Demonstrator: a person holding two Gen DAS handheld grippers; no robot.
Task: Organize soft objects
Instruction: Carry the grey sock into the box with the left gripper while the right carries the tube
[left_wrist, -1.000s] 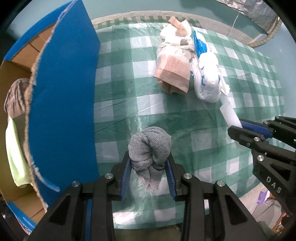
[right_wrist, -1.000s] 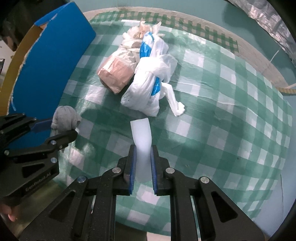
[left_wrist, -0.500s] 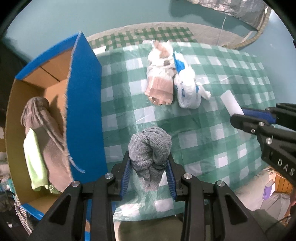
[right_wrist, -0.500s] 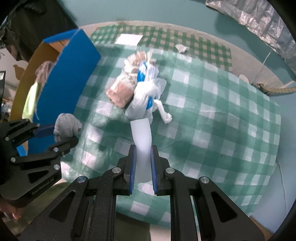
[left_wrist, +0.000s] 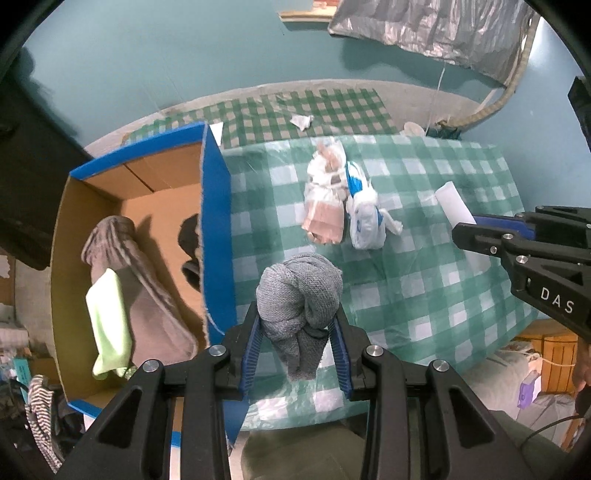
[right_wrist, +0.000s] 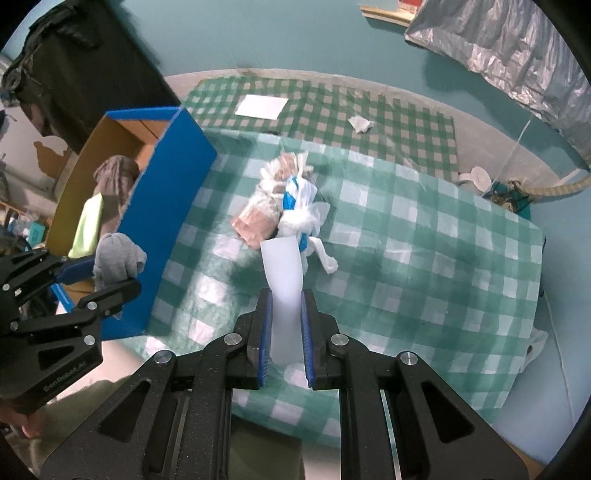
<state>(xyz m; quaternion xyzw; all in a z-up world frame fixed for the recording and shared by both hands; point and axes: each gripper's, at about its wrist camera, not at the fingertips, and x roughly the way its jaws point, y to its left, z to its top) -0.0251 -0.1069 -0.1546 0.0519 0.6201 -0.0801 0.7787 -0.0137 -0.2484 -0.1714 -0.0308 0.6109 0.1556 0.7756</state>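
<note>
My left gripper (left_wrist: 297, 332) is shut on a knotted grey knit cloth (left_wrist: 299, 295), held high above the checked table, right of the box; it also shows in the right wrist view (right_wrist: 116, 258). My right gripper (right_wrist: 286, 317) is shut on a white foam strip (right_wrist: 283, 277), also seen in the left wrist view (left_wrist: 452, 203). A blue cardboard box (left_wrist: 216, 229) stands open at the table's left, holding a brown-grey towel (left_wrist: 125, 258) and a light green cloth (left_wrist: 109, 325). A pink-white bag (left_wrist: 325, 199) and a white-blue bag (left_wrist: 364, 218) lie on the table.
The table wears a green-white checked plastic cover (left_wrist: 424, 288). A checked mat (right_wrist: 325, 114) on the floor beyond carries a white paper sheet (right_wrist: 262, 106) and a crumpled tissue (right_wrist: 360, 123). Striped clothing (left_wrist: 40, 410) lies low left of the box.
Both grippers have risen well above the table with their loads, so the table looks smaller and the box's inside now shows. Both holds are unchanged.
</note>
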